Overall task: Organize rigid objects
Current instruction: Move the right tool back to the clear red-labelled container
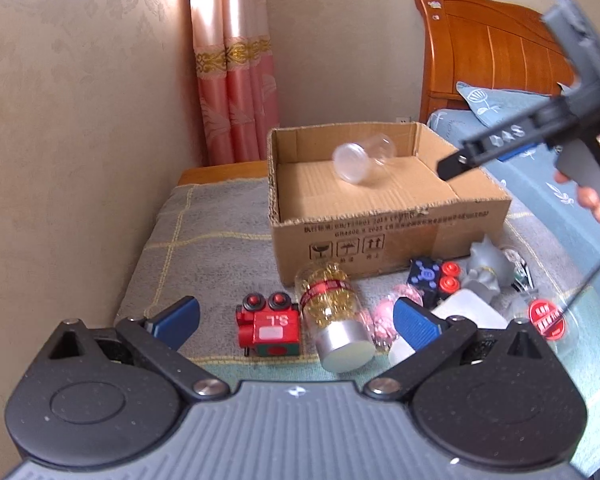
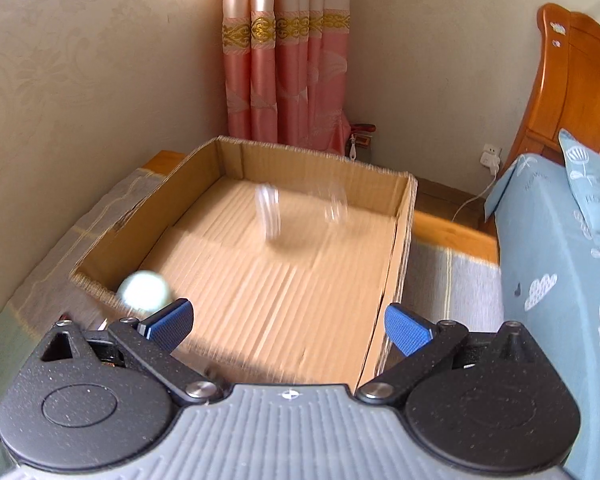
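A clear plastic jar lies inside the open cardboard box; in the right wrist view the jar is blurred above the box floor. My right gripper is open and empty over the box's near edge; it also shows in the left wrist view. My left gripper is open and empty above a red toy train and a jar of gold tinsel.
Right of the tinsel jar lie a pink item, a dark blue cube with red knobs, a grey figure and a red-lidded jar. A bed is on the right, a wall on the left.
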`<state>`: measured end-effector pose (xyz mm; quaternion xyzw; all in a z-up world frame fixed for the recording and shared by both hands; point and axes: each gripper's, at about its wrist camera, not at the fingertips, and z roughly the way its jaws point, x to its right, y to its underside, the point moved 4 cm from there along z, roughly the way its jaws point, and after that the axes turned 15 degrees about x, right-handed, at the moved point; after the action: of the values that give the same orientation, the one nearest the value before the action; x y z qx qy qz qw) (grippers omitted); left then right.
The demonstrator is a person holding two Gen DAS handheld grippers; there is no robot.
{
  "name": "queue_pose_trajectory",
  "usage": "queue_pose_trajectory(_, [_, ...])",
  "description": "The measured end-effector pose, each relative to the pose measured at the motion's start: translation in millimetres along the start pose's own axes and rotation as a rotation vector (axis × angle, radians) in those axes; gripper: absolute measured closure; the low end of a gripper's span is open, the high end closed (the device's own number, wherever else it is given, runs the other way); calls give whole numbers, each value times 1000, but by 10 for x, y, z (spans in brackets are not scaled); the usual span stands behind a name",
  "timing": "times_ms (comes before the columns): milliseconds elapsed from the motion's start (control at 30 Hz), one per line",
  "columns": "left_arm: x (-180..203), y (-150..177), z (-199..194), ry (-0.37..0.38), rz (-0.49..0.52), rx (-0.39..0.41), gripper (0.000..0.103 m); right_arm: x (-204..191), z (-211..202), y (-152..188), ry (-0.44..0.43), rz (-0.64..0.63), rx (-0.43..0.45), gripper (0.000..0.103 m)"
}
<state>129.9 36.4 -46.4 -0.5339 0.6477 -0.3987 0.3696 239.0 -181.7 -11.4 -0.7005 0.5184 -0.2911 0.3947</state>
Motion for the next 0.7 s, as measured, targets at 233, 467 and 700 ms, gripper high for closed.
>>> queue_pose_trajectory(233, [-36,203,11,10,35,-50,1,-141,-531,559,27,17,23,0])
queue_pose_trajectory(467, [-181,515,88,7,11,-122,1,-227,-921,1216,95,16,30,0])
queue_pose_trajectory(700, [-347,787,223,-8,-27,-164,1,-306,-927,1571,70,69,4,0])
